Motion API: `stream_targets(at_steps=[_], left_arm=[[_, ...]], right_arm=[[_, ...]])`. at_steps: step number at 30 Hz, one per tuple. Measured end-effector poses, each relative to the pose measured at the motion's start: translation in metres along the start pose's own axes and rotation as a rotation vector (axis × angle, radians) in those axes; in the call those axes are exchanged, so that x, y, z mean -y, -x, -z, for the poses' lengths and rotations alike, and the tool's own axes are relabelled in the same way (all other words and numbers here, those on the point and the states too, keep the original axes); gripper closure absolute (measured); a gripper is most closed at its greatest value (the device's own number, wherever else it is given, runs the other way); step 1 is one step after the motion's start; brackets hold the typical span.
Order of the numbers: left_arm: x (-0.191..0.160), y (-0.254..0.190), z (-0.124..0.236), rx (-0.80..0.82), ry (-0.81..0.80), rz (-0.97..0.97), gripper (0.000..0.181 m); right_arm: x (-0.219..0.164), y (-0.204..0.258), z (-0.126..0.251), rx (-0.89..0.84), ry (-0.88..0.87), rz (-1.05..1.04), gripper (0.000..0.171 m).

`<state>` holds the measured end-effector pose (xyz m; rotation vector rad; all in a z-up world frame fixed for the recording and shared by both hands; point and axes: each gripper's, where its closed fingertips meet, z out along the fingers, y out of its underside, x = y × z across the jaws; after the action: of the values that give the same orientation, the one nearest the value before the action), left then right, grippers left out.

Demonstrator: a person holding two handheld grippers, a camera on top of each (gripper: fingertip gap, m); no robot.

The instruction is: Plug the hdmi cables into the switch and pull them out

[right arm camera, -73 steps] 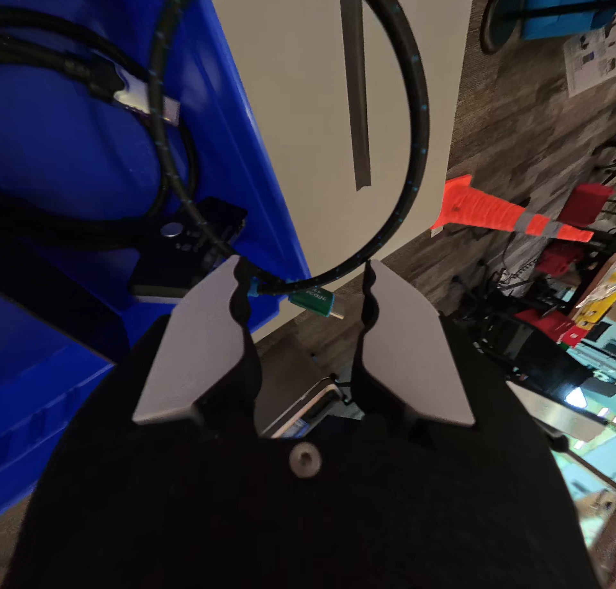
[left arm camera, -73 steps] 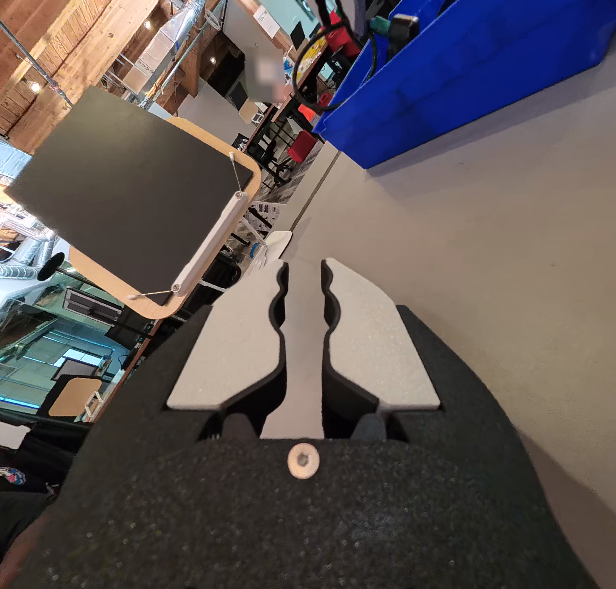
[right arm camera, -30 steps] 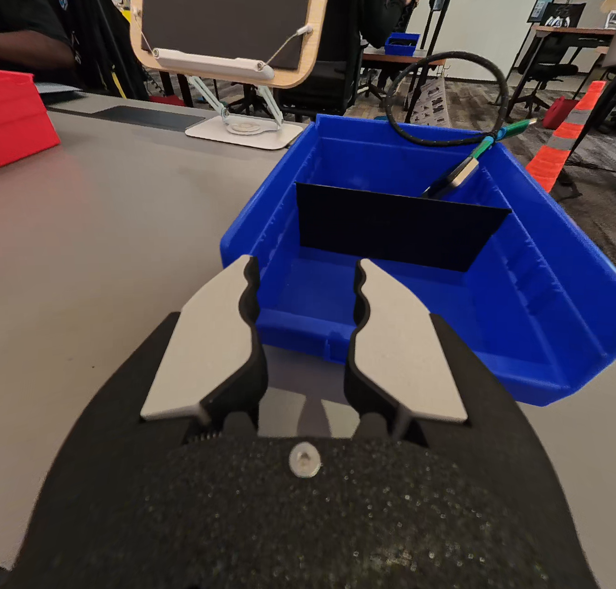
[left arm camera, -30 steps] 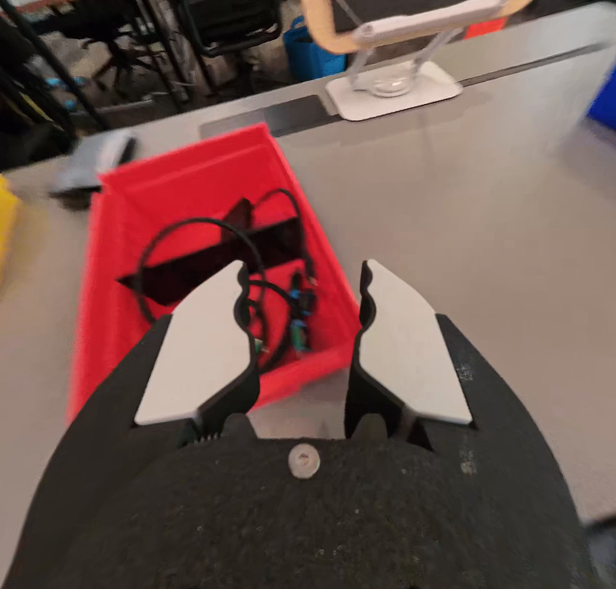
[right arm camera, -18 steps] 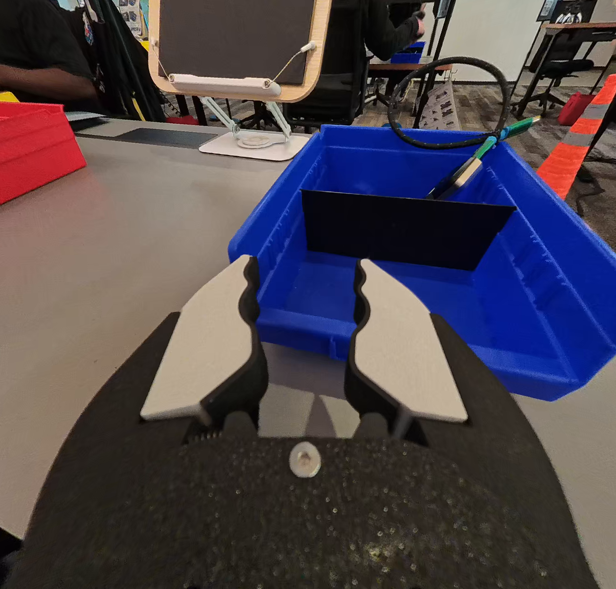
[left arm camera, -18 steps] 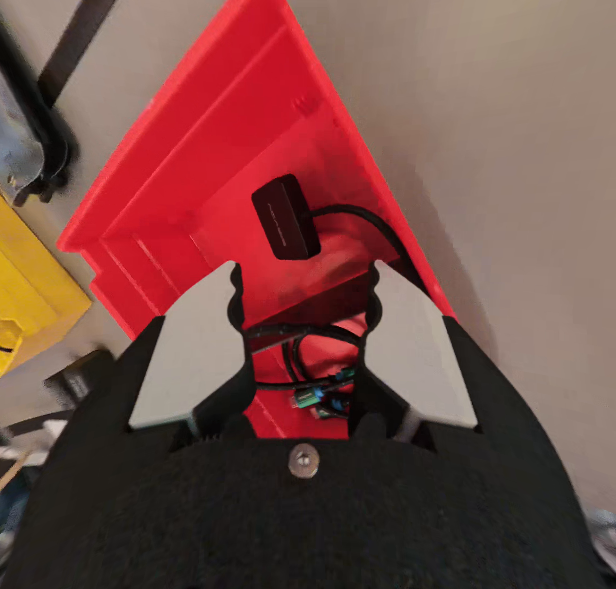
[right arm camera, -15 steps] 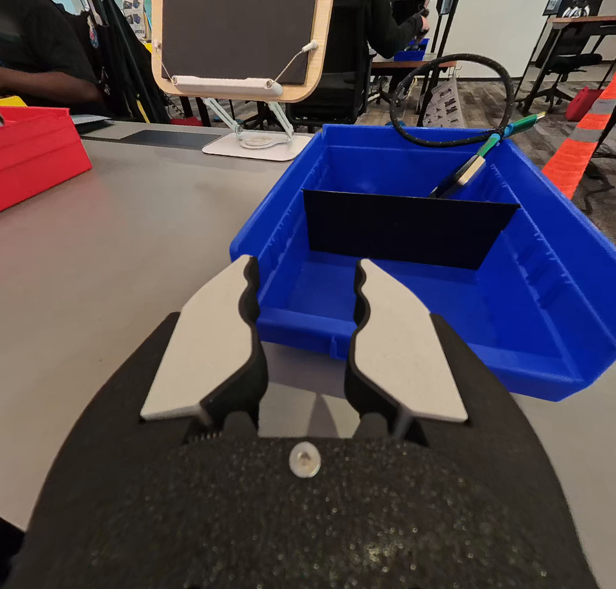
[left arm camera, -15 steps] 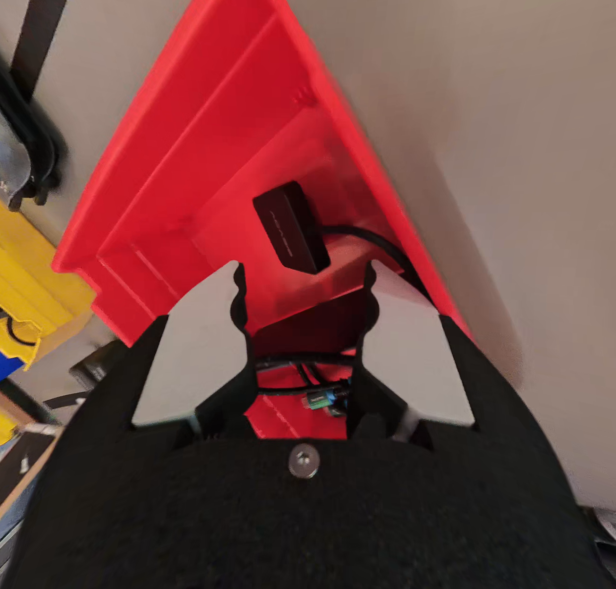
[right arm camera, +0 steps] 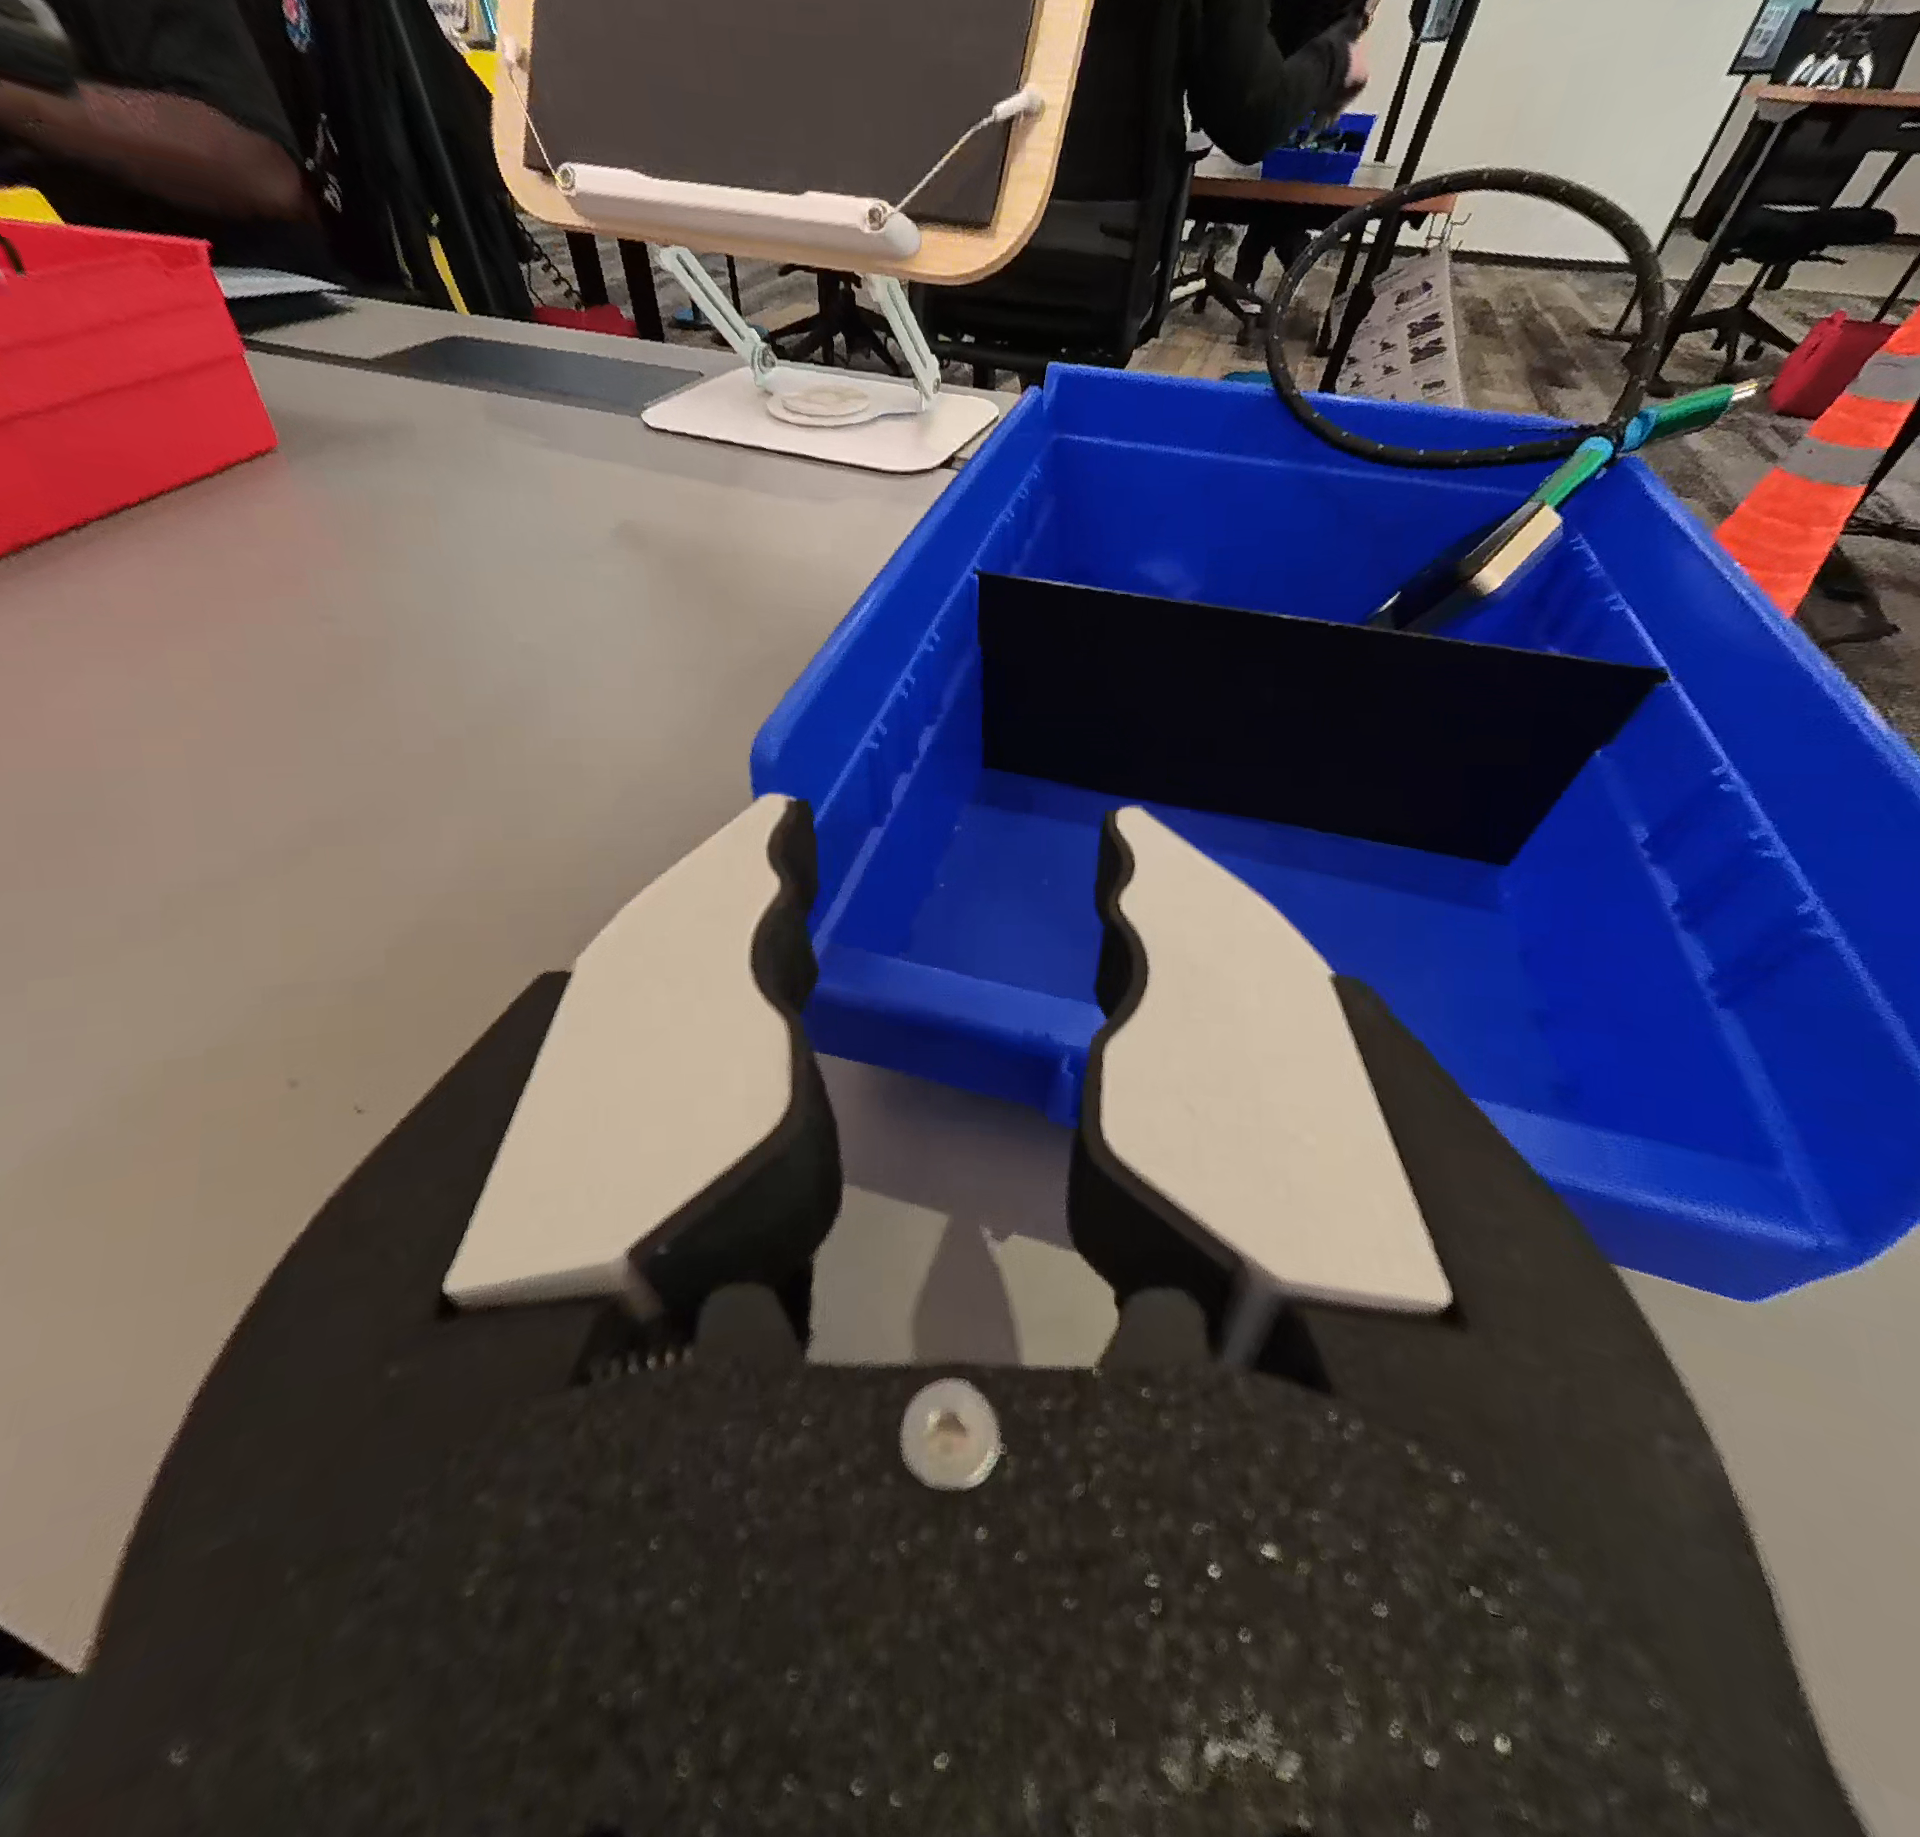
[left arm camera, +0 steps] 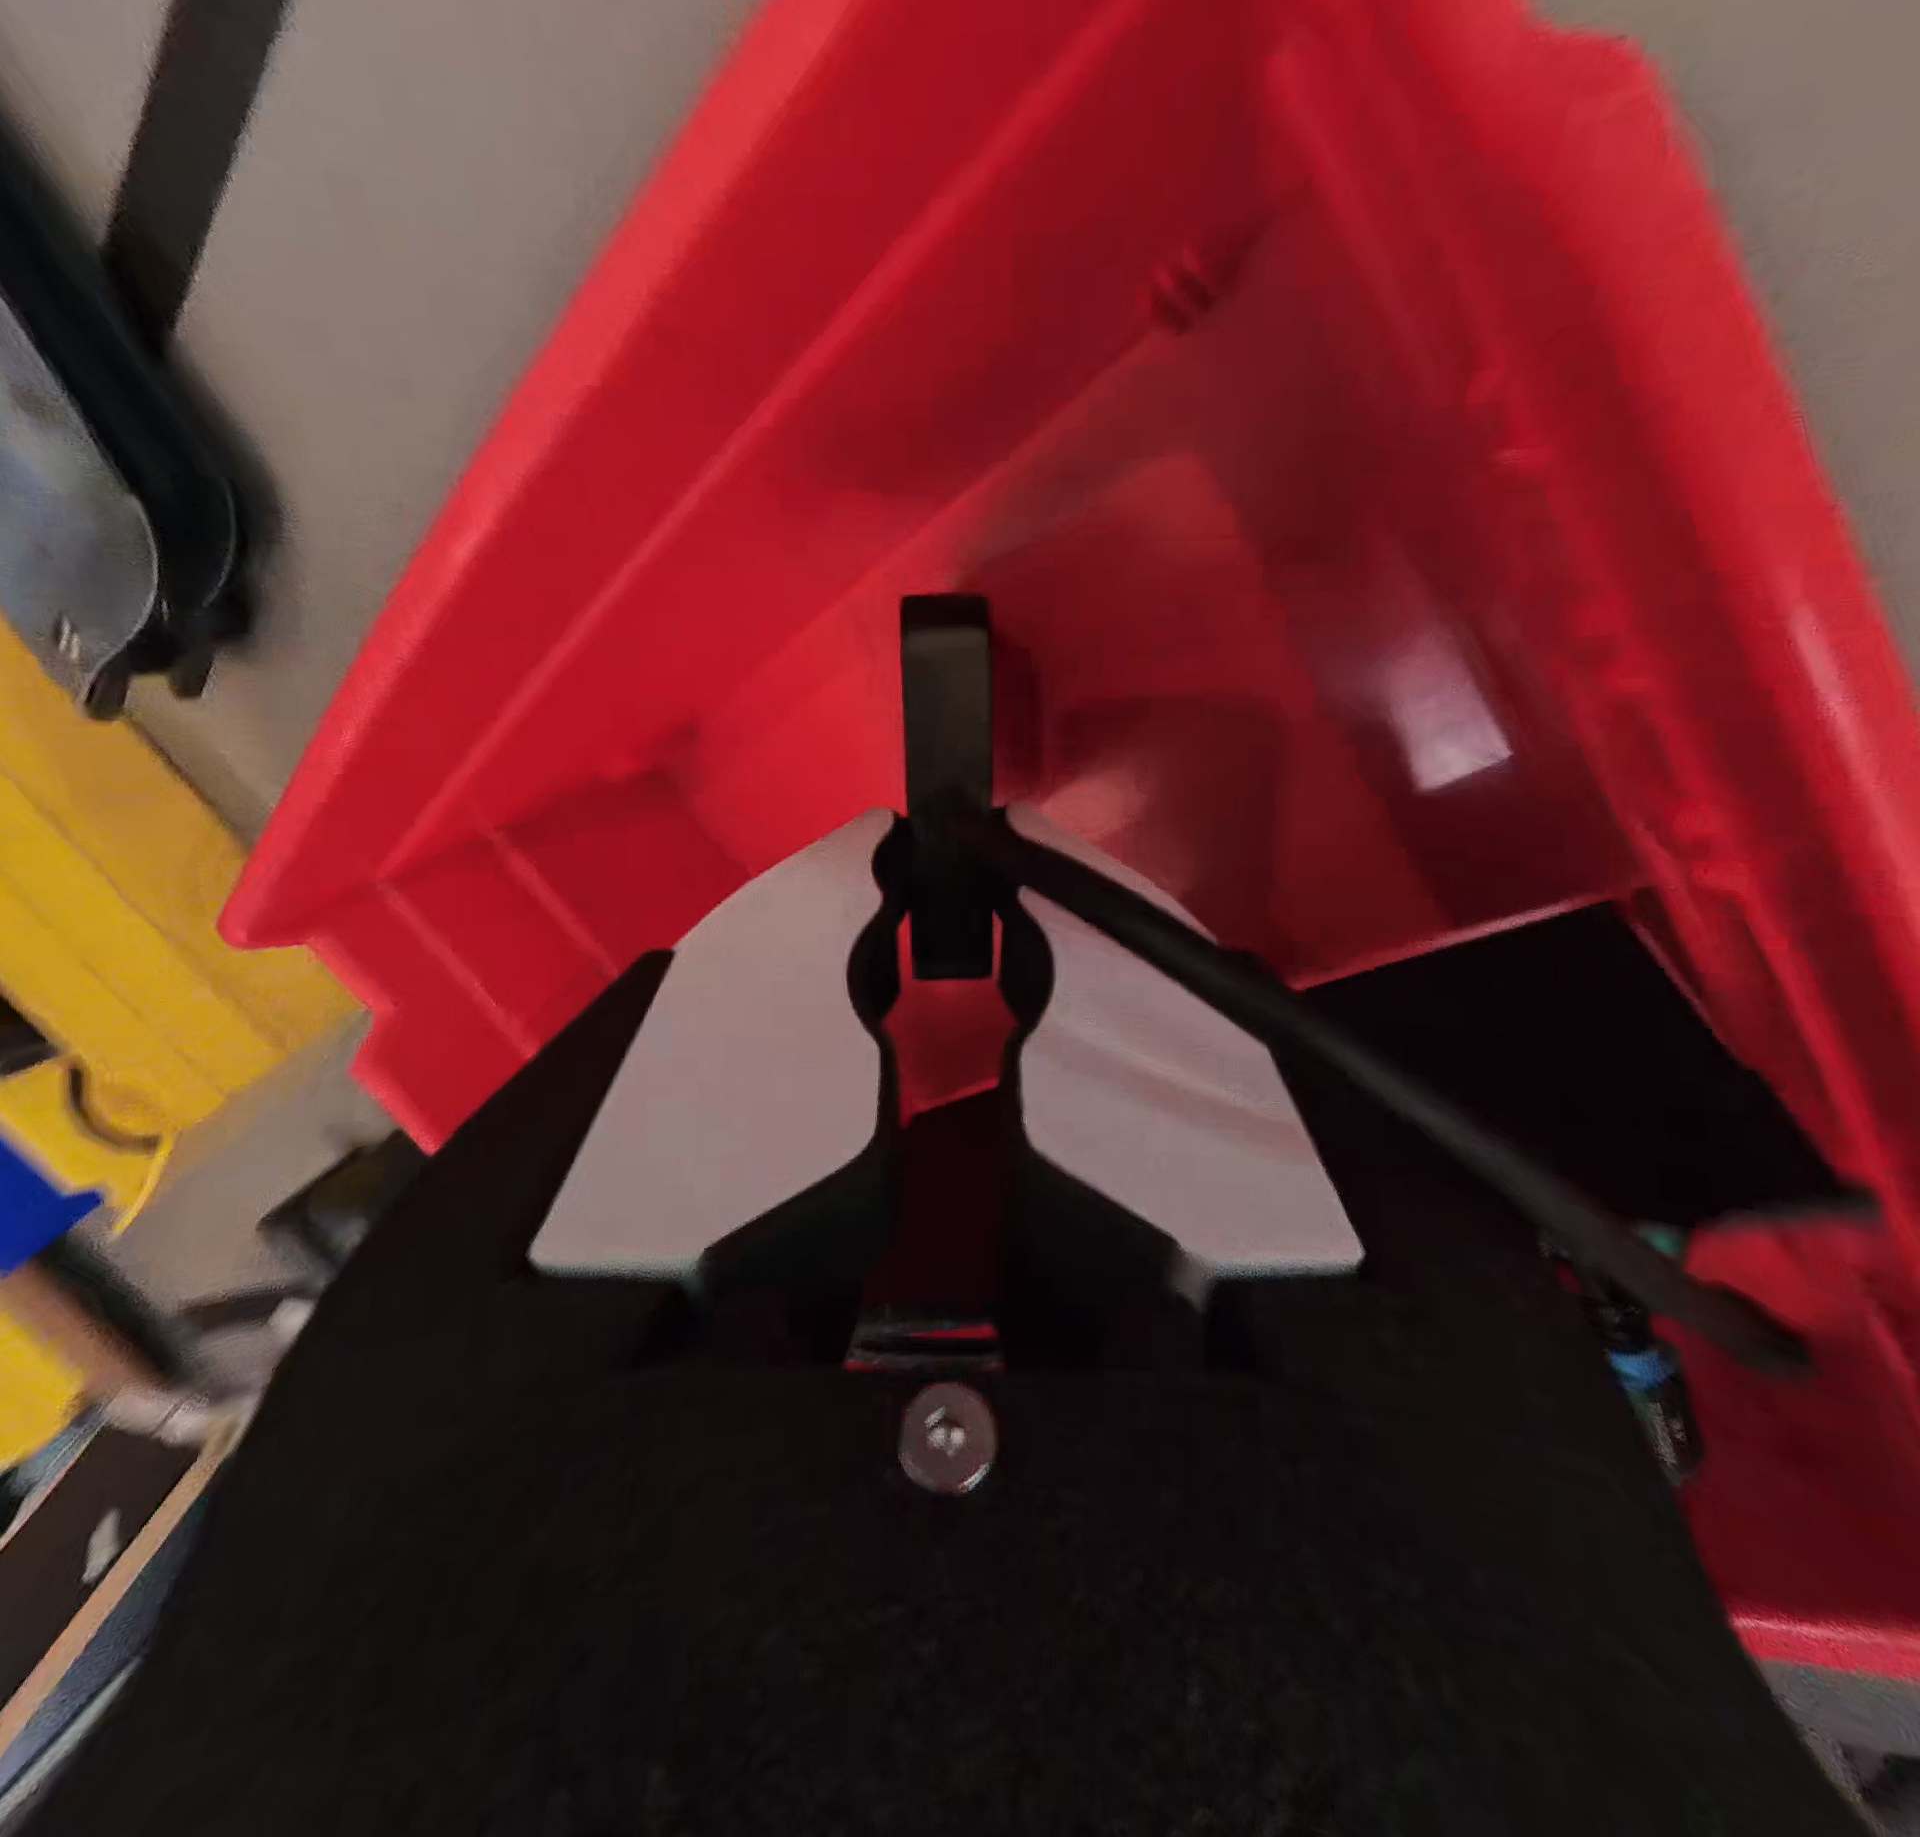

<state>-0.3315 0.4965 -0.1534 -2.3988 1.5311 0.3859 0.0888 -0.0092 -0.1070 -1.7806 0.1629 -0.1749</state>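
Grey table (right arm camera: 416,696) (office chairs (right arm camera: 1808,229) behind), white wall (right arm camera: 1621,73).

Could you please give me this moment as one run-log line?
left hand-held gripper: shut on switch over red bin | right hand-held gripper: open, empty, before blue bin

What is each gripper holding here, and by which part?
The left gripper is shut on the black switch over the red bin, pinching its near end edge-on, where its cable leaves. The right gripper is open, holding nothing.

Switch (left arm camera: 943,748) in bin (left arm camera: 727,457), between tongs (left arm camera: 945,852)
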Motion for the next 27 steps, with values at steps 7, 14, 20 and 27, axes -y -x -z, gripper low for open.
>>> stream_targets(at_steps=[7, 14, 20, 27], left_arm=[[0.022, -0.008, 0.101, -0.147, -0.669, -0.102, 0.167], [0.018, -0.099, 0.252, -0.457, -1.327, -0.337, 0.168], [0.025, -0.205, 0.302, -0.65, -1.49, -0.585, 0.168], [0.038, -0.306, 0.302, -0.763, -1.509, -0.79, 0.168]], right_arm=[[0.02, 0.006, 0.005, 0.001, -0.075, 0.045, 0.122], [0.086, 0.056, -0.002, 0.219, -0.221, 0.126, 0.13], [0.126, 0.161, -0.042, 0.759, -0.17, 0.161, 0.131], [0.156, 0.243, -0.059, 1.032, -0.178, 0.372, 0.132]])
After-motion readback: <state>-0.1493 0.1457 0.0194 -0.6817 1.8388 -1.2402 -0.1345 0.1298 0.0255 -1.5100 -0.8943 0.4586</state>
